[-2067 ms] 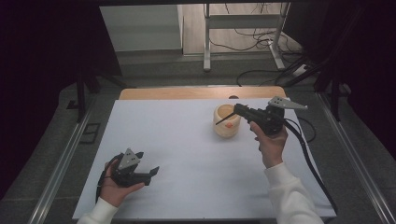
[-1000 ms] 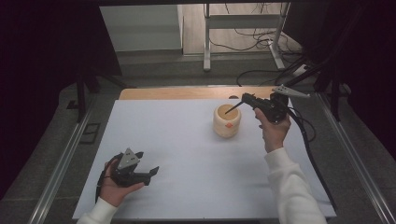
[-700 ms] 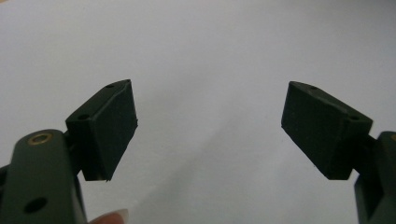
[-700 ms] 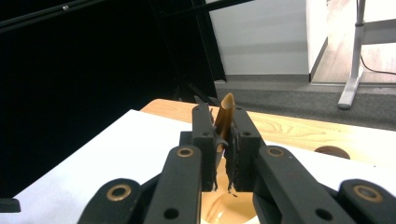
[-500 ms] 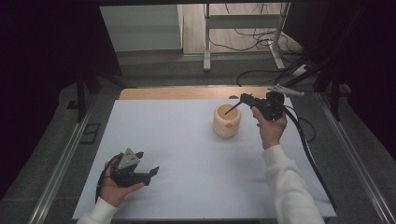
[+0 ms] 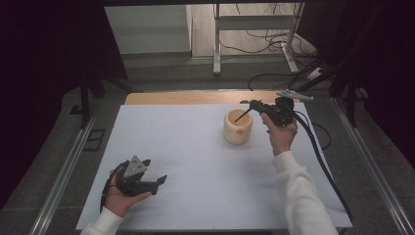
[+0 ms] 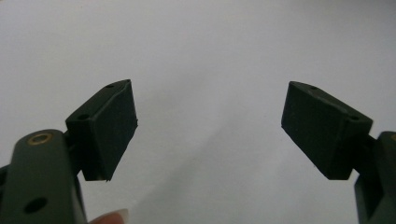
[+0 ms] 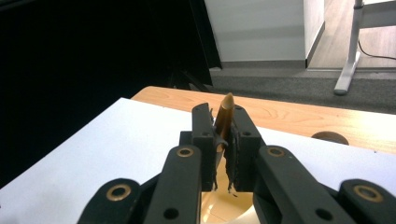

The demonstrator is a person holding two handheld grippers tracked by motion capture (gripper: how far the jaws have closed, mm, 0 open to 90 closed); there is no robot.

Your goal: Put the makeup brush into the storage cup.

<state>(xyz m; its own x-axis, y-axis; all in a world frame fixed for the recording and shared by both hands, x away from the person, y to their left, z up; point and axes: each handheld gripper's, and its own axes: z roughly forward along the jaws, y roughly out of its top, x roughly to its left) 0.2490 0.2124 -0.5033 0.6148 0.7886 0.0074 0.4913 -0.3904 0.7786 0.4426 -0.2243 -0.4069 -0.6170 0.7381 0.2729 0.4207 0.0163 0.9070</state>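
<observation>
A thin brown stick with a pointed end (image 8: 226, 116) is clamped between the closed jaws of the right gripper (image 6: 256, 105), which is held just above and to the right of a pale round wooden cup (image 6: 238, 127) standing toward the far right part of the white table (image 6: 186, 147). The stick's lower end is seen slanting down into the cup's mouth. For the step to be done well, the stick should probably be kept over the cup's opening, the rim not struck, and the grip not relaxed until the lower end is well inside. The left gripper (image 6: 155, 182) is rested near the near left corner, its jaws apart and nothing between them.
</observation>
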